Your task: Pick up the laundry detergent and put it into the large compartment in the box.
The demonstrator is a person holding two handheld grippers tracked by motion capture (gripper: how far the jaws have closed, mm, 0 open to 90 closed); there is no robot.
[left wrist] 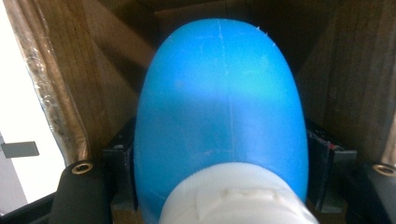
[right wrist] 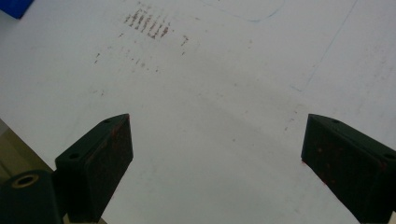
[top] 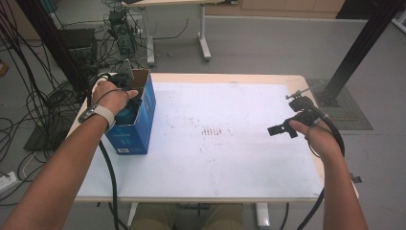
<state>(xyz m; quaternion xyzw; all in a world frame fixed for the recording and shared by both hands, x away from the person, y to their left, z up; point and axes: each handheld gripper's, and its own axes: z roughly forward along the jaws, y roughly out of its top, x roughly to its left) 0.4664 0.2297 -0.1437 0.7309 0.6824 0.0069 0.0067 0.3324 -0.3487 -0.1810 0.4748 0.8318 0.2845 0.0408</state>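
The blue bottle [left wrist: 219, 116] with a white cap [left wrist: 233, 198] sits inside the blue cardboard box [top: 143, 120]. The box stands on the left side of the desk [top: 230, 158], near its back corner, with its top open. In the left gripper view the bottle points away into the box, and the brown inside walls of the box are all around it.

The left gripper [top: 125, 93] reaches down into the box from above. Its two black fingers [left wrist: 122, 168] stand on each side of the bottle, right at its sides. I cannot tell if they press on it or have let go.

The right gripper [top: 282, 128] is well apart from the box, over the right side of the desk. Its fingers [right wrist: 100, 163] are wide open with nothing between them, just the white desk top with some small brown marks [right wrist: 149, 25].
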